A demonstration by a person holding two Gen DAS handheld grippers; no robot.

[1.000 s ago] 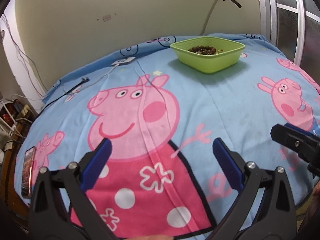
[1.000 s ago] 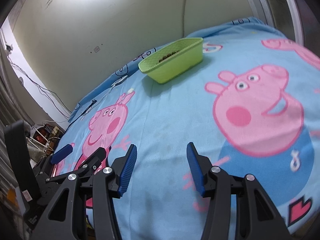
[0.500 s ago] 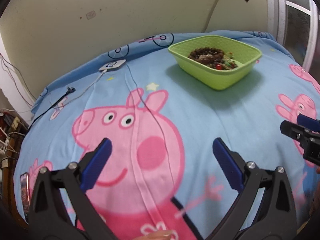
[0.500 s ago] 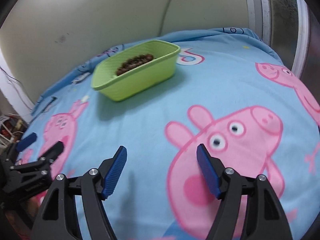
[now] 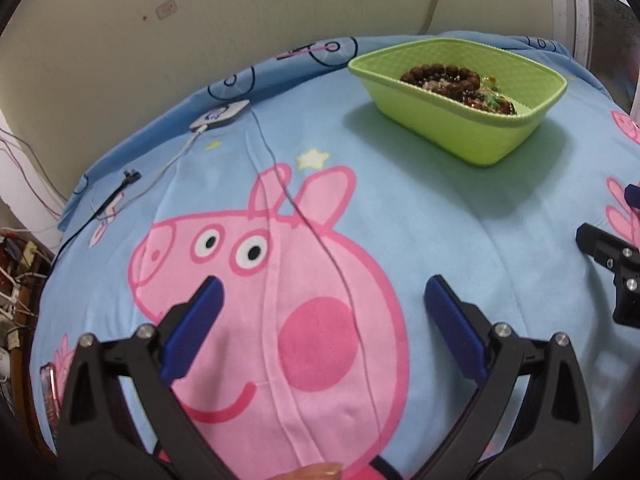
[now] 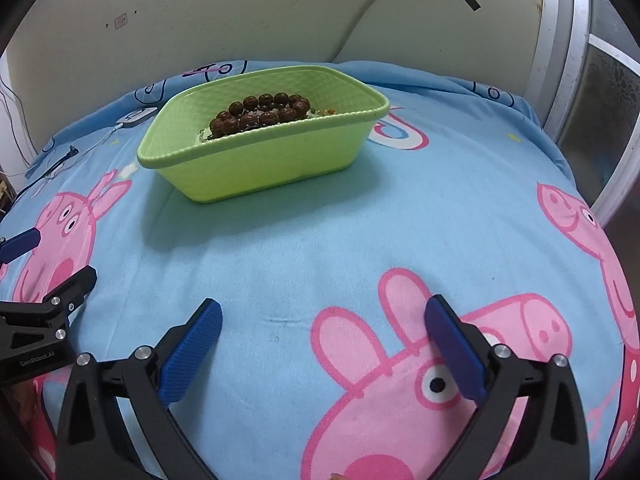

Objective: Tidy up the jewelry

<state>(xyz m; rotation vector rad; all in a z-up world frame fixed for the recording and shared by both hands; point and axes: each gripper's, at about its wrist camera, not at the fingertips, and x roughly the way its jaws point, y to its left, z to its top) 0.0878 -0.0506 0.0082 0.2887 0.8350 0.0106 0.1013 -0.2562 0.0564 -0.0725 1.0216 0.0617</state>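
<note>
A lime-green plastic basket (image 5: 472,136) (image 6: 256,164) stands on the blue cartoon-pig bedspread, far from both grippers. Inside lies a brown bead bracelet (image 5: 440,76) (image 6: 260,114) with a few small colourful pieces beside it. My left gripper (image 5: 324,326) hovers open over the pig's face, nothing between its blue pads. My right gripper (image 6: 322,346) is above bare blue cloth in front of the basket; its jaws are opening wide and hold nothing. Each gripper shows at the edge of the other's view.
A white charger puck (image 5: 220,114) with thin cables lies at the bed's far left. A phone (image 5: 50,392) lies near the left edge. A cream wall runs behind the bed, a window frame (image 6: 568,80) on the right. Cluttered wires hang off the left side.
Both grippers have moved forward toward the basket, which now looks larger and nearer. The right gripper's jaws have spread much wider and its view has rolled level.
</note>
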